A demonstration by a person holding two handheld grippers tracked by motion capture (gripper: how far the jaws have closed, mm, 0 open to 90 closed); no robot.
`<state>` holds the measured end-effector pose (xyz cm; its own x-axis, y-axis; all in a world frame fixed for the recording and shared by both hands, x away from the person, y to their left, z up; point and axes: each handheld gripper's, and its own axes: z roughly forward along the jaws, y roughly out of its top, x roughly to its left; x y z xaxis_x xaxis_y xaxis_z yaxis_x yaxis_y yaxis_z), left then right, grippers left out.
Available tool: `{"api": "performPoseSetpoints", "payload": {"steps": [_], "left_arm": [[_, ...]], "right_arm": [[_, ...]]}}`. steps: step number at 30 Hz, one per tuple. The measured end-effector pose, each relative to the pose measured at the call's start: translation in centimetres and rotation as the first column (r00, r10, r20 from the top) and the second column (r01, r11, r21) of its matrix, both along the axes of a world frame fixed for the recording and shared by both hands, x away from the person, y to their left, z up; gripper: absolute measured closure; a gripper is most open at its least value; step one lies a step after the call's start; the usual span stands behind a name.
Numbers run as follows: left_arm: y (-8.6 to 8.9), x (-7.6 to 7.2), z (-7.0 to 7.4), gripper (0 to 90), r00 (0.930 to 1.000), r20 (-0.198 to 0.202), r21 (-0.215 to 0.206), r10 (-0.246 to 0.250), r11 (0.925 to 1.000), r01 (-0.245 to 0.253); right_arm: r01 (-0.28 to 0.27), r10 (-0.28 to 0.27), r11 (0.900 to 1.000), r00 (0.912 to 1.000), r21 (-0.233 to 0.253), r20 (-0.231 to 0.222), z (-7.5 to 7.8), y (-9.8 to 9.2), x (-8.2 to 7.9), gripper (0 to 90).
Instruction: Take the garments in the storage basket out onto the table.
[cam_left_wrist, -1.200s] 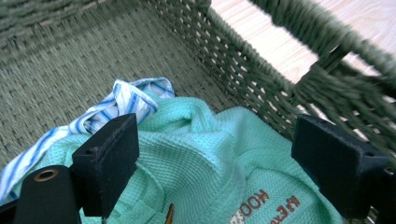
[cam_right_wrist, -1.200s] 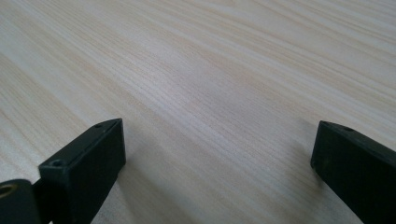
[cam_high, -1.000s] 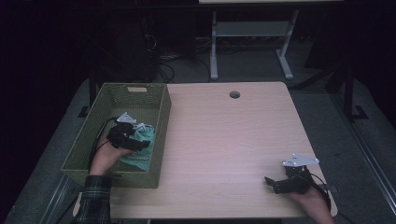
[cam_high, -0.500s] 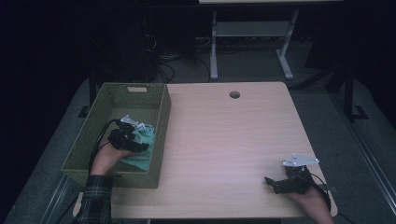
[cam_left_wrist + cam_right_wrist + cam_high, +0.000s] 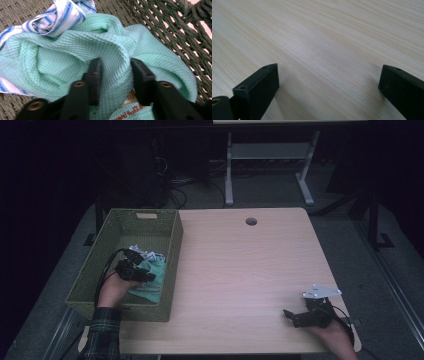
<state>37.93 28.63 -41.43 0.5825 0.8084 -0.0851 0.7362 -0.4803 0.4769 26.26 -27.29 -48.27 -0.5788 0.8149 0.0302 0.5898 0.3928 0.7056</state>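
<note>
Mint waffle cloth (image 5: pixel 110 50) bunched, fold upright between left tongs (image 5: pixel 113 75)

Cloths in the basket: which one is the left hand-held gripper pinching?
The mint-green waffle cloth: a fold of it sits between the jaws of the left hand-held gripper. The blue-striped white cloth lies beyond it, ungripped.
</note>
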Motion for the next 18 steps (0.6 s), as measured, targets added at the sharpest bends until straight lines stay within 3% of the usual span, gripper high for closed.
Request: {"api": "performPoseSetpoints", "payload": {"steps": [8, 18], "left_arm": [[0.3, 0.0, 0.6, 78.4, 0.9995, 0.001, -0.029, 0.031, 0.9991, -0.031], [0.8, -0.2, 1.7, 81.3, 0.9987, 0.034, -0.073, 0.037, 0.9968, -0.034]], "right_arm": [[0.000, 0.000, 1.000, 1.0000, 0.000, 0.000, 0.0, 0.0, 0.0, 2.5], [0.000, 0.000, 1.000, 1.0000, 0.000, 0.000, 0.0, 0.0, 0.0, 2.5]]}}
